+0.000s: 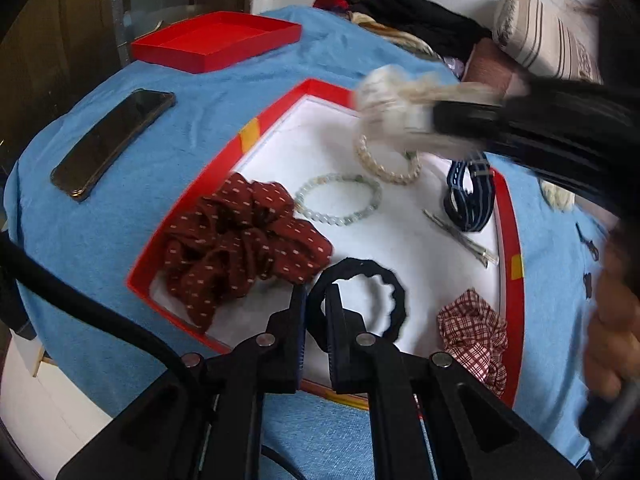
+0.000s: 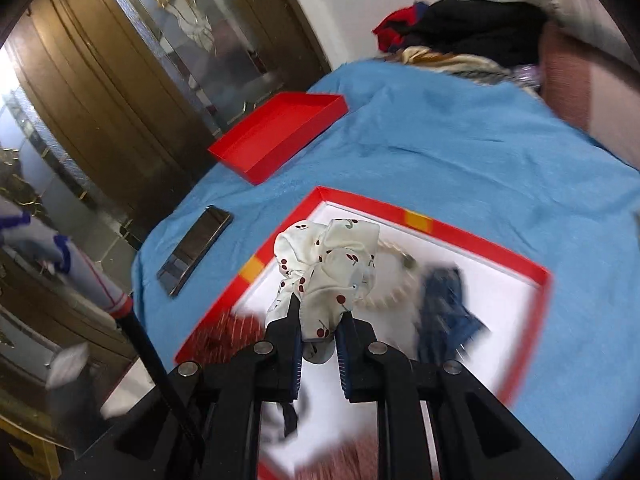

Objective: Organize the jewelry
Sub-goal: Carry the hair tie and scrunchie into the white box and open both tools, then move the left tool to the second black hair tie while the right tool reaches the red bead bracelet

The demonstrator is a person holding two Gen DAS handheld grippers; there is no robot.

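A red-rimmed tray [image 1: 514, 216] with a white floor lies on the blue blanket. My left gripper [image 1: 316, 300] is shut on a black hair tie [image 1: 394, 292] at the tray's near edge. My right gripper [image 2: 320, 312] is shut on a white cherry-print scrunchie [image 2: 328, 256] and holds it above the tray [image 2: 480, 248]; it shows blurred in the left wrist view [image 1: 396, 104]. In the tray lie a dark red dotted scrunchie [image 1: 240, 244], a pale bead bracelet [image 1: 340, 200], a pearl bracelet [image 1: 388, 164], a navy striped strap [image 1: 468, 196], metal hair clips [image 1: 460, 236] and a plaid scrunchie [image 1: 472, 332].
An empty red box lid [image 1: 216, 40] sits at the far side of the blanket. A black phone [image 1: 112, 140] lies left of the tray. Clothes [image 1: 420, 16] and a striped pillow [image 1: 548, 36] are piled at the back. A small white item [image 1: 558, 196] lies right of the tray.
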